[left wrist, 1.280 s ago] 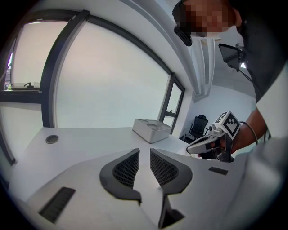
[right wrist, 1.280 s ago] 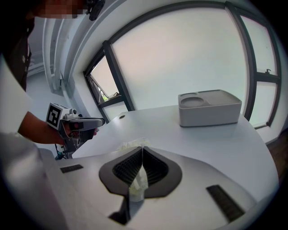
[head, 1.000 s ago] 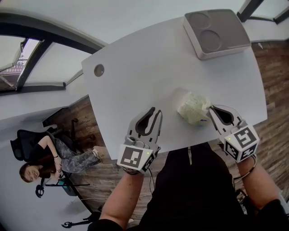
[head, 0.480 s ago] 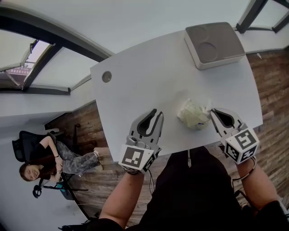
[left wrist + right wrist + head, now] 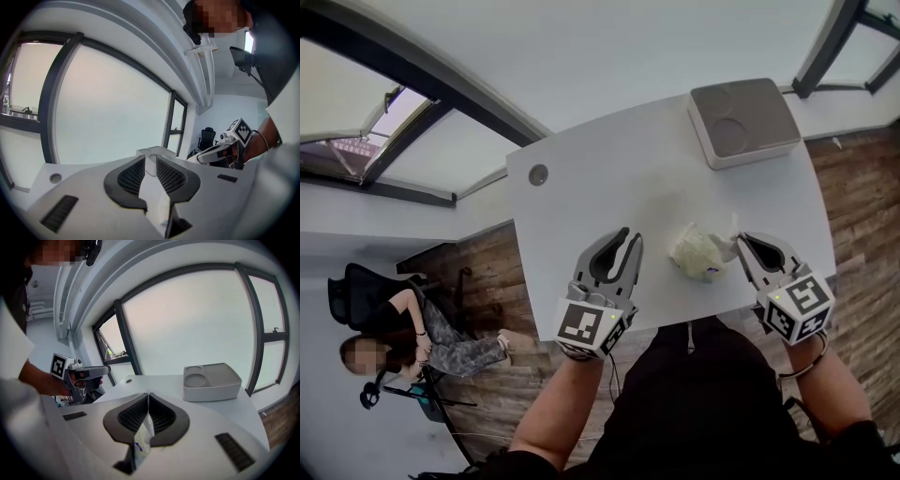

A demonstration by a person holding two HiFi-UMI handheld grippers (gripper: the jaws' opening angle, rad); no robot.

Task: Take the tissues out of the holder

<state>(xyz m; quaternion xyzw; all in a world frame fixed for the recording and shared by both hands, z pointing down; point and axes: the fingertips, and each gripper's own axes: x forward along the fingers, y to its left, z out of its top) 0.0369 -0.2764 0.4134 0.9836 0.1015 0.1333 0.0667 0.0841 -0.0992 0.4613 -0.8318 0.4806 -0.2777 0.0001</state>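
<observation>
**White table (image 5: 609, 178), wood floor (image 5: 853, 187), wide windows (image 5: 197, 319)**

Right gripper (image 5: 737, 240) is clamped on the edge of the tissues (image 5: 698, 253), the pack bunched just left of its tips. Left gripper (image 5: 626, 234), beside it, has its jaws slightly apart, empty. Holder (image 5: 743, 122) sits well ahead of the right gripper, at the table's far edge.

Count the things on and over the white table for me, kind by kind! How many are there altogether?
Grippers: 2 (left gripper, right gripper)
Grey holder: 1
Tissue pack: 1, pinched in the right gripper
Total: 4
</observation>
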